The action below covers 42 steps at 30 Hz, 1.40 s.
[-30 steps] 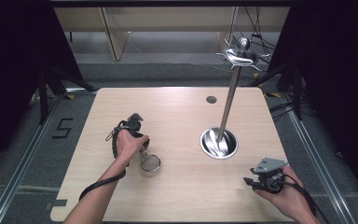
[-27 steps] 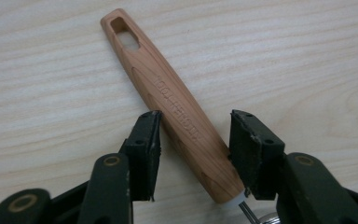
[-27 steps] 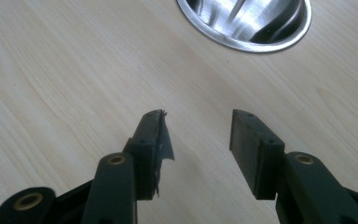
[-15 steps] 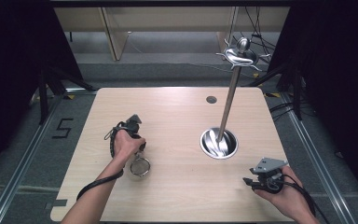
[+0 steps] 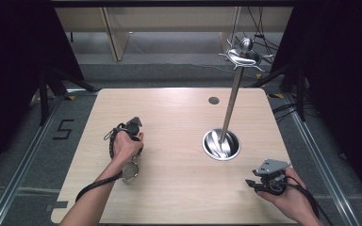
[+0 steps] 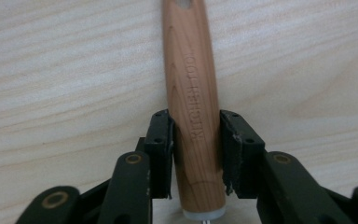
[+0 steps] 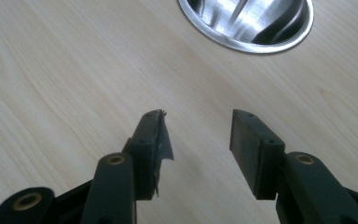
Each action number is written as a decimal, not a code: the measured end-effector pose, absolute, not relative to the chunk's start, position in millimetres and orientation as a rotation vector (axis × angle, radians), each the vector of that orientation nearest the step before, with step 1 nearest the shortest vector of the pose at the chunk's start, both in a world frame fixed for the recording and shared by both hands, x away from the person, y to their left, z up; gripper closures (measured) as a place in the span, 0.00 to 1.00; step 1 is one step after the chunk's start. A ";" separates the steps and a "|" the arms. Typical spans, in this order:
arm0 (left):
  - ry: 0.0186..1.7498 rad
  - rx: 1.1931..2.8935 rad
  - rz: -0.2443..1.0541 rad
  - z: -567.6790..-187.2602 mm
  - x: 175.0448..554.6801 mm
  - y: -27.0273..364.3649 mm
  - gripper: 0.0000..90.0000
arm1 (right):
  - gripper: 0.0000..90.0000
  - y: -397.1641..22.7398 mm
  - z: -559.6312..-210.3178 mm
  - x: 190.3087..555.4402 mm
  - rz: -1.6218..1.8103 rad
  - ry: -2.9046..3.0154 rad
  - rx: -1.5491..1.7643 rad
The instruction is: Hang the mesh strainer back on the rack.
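Observation:
A utensil with a wooden handle (image 6: 193,93) stamped with lettering lies on the light wooden table (image 5: 179,117). Its round metal head (image 5: 130,171) pokes out below my left hand in the high view. My left gripper (image 6: 196,135) points down at the table, and its jaws have just been closing; both pads now rest against the sides of the handle. In the high view that left gripper (image 5: 131,132) sits at the table's left middle. My right gripper (image 5: 259,183) rests low near the front right corner. Seen through its own camera, the right gripper (image 7: 198,135) is open with nothing between its pads.
A tall metal stand rises from a round steel base (image 5: 221,145) right of centre, with a hooked crown (image 5: 244,55) on top. The base rim (image 7: 247,23) lies just ahead of the right gripper. A small dark grommet (image 5: 213,100) sits near the far edge.
The left gripper's jaws have closed in on the wooden handle, and the utensil's metal head has shifted a little to the left. The right gripper has kept still.

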<state>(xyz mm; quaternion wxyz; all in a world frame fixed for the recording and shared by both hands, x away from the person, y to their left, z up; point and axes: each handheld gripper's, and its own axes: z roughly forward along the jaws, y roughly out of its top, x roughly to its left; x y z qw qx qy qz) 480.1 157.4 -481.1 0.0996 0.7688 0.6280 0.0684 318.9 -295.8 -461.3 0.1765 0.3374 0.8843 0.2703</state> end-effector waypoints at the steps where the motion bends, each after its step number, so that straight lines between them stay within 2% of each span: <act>1: 1.826 2.300 0.217 -481.3 480.3 159.3 0.74 | 0.61 -296.0 -461.3 319.2 0.766 2.501 0.951; 2: 1.791 2.341 0.205 -479.8 480.5 162.1 0.75 | 0.61 -296.0 -461.4 319.3 0.768 2.502 0.952; 3: 1.834 2.287 0.183 -480.9 477.7 160.4 0.75 | 0.61 -296.0 -461.4 319.3 0.769 2.501 0.955; 12: 1.795 2.221 0.132 -481.4 470.8 171.7 0.75 | 0.61 -295.2 -461.4 319.3 0.779 2.496 0.963; 15: 1.726 2.245 0.158 -479.9 468.1 178.3 0.75 | 0.61 -295.8 -461.6 319.5 0.785 2.492 0.963; 21: 1.631 2.165 0.203 -470.4 454.9 185.7 0.75 | 0.60 -295.3 -461.6 319.1 0.791 2.490 0.977; 24: 1.596 2.072 0.224 -466.5 445.3 186.5 0.75 | 0.60 -294.3 -461.4 317.9 0.798 2.487 0.999; 30: 1.379 2.008 0.348 -455.7 428.1 192.1 0.75 | 0.59 -295.2 -461.0 319.0 0.804 2.488 0.985; 32: 1.312 2.012 0.347 -450.8 423.5 195.7 0.75 | 0.59 -294.9 -460.8 318.9 0.815 2.482 0.986; 35: 1.250 1.900 0.406 -449.6 413.9 190.7 0.75 | 0.58 -294.0 -460.6 318.3 0.837 2.479 1.004; 42: 1.121 1.785 0.480 -441.9 393.1 171.7 0.75 | 0.60 -291.0 -456.0 318.8 0.939 2.444 0.911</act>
